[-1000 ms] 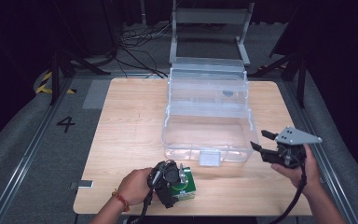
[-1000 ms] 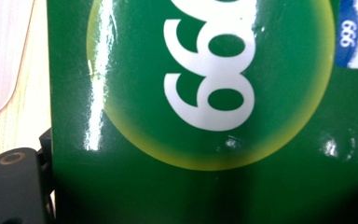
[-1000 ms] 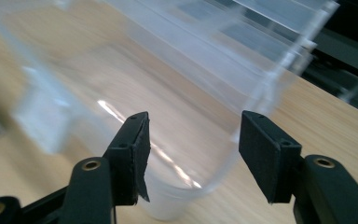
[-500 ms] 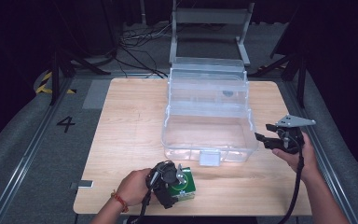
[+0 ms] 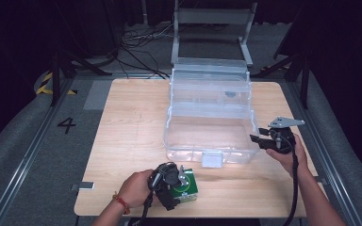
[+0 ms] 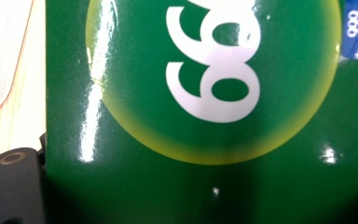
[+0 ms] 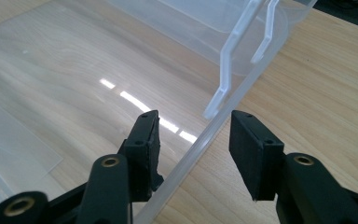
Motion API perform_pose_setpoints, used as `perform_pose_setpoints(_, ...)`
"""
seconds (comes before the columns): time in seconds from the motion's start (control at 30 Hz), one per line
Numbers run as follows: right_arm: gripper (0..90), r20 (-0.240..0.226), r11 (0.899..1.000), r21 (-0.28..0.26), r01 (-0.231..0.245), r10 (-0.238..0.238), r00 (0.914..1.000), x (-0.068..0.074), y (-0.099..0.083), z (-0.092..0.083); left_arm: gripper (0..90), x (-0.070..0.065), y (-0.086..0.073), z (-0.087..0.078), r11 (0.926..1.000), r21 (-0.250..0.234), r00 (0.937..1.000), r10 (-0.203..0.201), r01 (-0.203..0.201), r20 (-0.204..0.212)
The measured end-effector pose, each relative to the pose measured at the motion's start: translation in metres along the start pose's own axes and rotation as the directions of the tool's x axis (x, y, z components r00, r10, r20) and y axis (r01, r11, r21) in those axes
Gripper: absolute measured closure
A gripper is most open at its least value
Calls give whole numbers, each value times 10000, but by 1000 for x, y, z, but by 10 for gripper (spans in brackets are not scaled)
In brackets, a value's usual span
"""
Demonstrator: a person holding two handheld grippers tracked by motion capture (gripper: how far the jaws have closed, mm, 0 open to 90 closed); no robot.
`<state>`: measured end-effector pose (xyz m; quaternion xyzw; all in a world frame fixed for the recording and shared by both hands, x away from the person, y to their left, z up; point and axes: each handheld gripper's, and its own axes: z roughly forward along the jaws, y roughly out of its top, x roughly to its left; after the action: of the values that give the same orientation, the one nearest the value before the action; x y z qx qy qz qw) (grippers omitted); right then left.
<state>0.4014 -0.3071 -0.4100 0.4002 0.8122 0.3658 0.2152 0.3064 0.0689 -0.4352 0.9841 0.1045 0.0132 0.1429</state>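
Fingers of the left gripper (image 5: 181,184) clamp a green box (image 5: 186,187) at the lower middle of the high view, resting on the wooden table (image 5: 127,127); the left gripper view shows its glossy green face with white 9s (image 6: 214,70). Up and right of it stands a clear plastic bin (image 5: 209,120). At the right edge, the right gripper (image 7: 193,140) straddles the bin's rim, its jaws just closing, pads not yet touching.
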Motion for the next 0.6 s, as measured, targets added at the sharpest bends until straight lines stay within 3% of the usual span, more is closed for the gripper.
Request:
perform_pose_setpoints(0.27, 571, -135, 9998, -192, -56, 54, 9999, 3, -1, 0, 143, 0, 0, 0, 10000, 28, 10000, 32, -32, 26)
perform_pose_setpoints(0.6, 588, 290, 9998, 49, 201, -203, 9994, 35, 4, 0, 145, -6, 0, -1, 9998, 155, 9999, 124, -125, 87)
